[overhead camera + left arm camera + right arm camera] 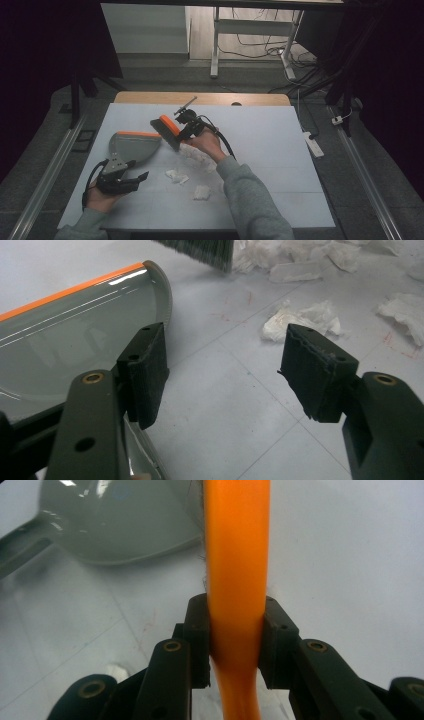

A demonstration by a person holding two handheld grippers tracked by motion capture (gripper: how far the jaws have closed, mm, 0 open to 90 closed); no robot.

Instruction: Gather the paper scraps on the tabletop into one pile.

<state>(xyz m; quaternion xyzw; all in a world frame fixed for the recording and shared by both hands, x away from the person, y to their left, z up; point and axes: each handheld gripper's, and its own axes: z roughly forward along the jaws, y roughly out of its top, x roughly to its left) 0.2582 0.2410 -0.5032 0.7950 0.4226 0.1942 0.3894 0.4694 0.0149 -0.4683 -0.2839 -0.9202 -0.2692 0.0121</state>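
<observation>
Brush (167,131) with an orange back and dark bristles hangs tilted over the middle of the tabletop (280,165), its orange handle (237,580) clamped between the jaws of the right gripper (187,131); in the right gripper view the pads press on both sides of that handle. Just left of the bristles lies a grey dustpan (132,146) with an orange strip along its far edge, flat on the surface. The left gripper (131,181) rests low at the near left, its jaws standing apart with bare tabletop between them; in the left gripper view the left pad (146,372) sits at the dustpan's rim (162,290). Crumpled white paper scraps (177,176) lie scattered near the middle, between the two hands, with another scrap (202,192) closer to the near edge

The tabletop is a pale grey-white sheet with faint seam lines and small reddish marks, laid over a wooden top whose far edge (200,98) shows as a tan band. The right half and the far part are bare, leaving free space for sweeping. Around it the floor is grey carpet, with metal rails along both sides, a white power strip (314,144) on the floor to the right, and desk legs with loose cables beyond. No readable writing or brand shows on anything
</observation>
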